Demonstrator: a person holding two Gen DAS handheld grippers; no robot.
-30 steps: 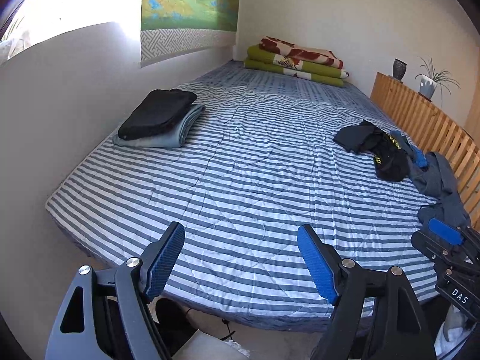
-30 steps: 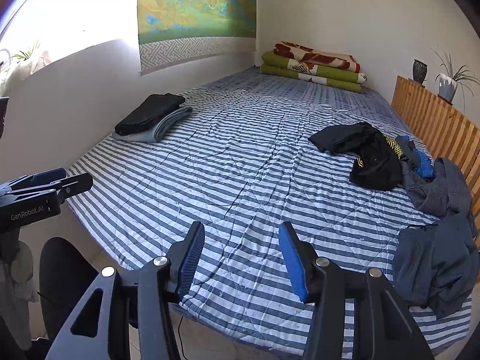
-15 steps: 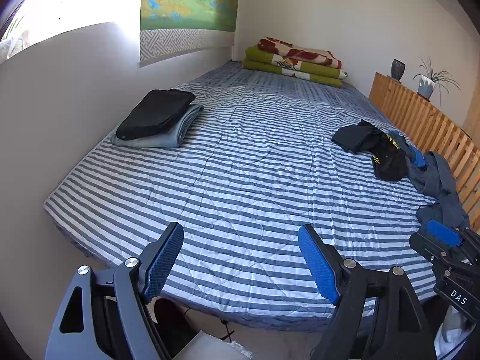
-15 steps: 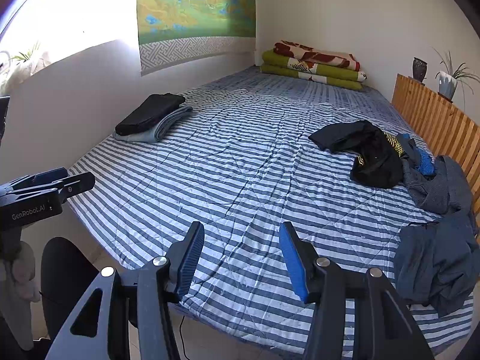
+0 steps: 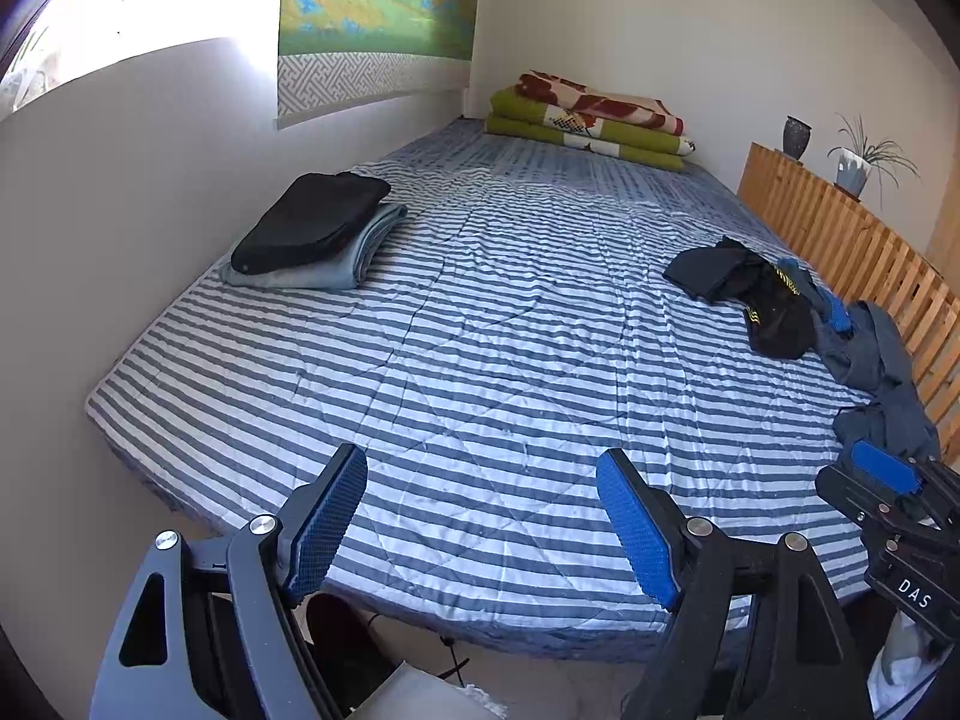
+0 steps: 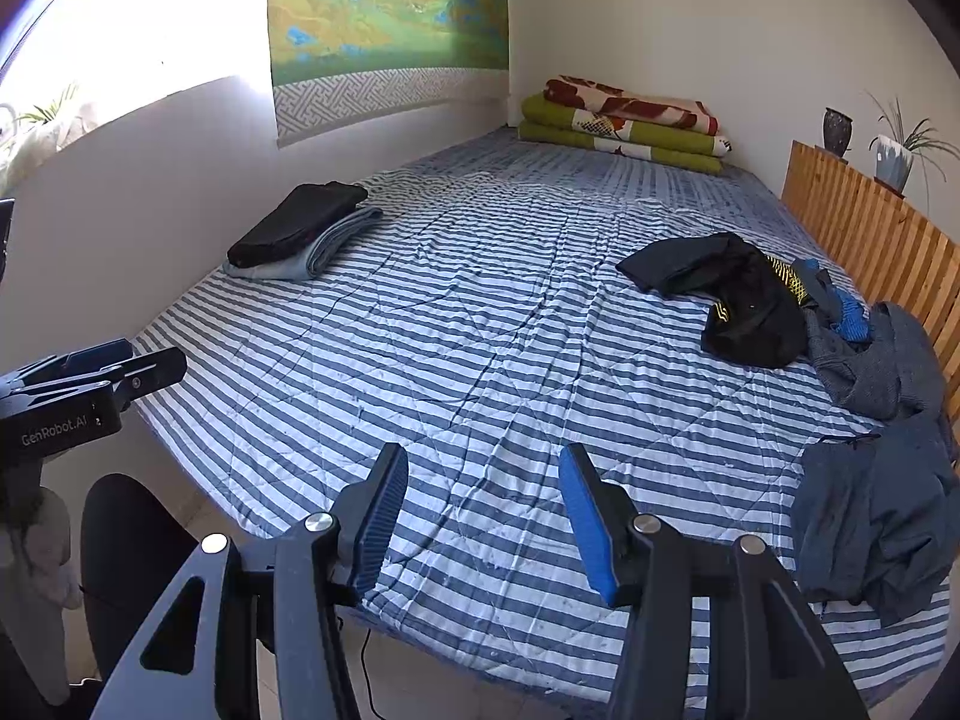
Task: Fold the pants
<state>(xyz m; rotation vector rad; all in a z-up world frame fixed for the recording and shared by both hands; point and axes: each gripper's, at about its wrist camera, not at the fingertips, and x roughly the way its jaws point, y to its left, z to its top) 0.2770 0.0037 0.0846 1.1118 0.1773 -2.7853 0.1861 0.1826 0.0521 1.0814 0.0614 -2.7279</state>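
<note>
Hovering over the near edge of the striped bed (image 6: pixel 480 360), both grippers carry nothing: the left gripper (image 5: pixel 480 534) has its fingers spread wide, the right gripper (image 6: pixel 483 522) has its fingers partly apart. The unfolded pants lie in a heap (image 6: pixel 864 372) along the bed's right side beside the wooden slats (image 6: pixel 870 234), ahead and to the right of both. The right gripper is judged nearer, the dark blue garment (image 6: pixel 876 516) lying just beside it.

blue-and-white striped bedspread (image 5: pixel 480 324), black pants (image 6: pixel 744 306), green blankets (image 5: pixel 588 132)
</note>
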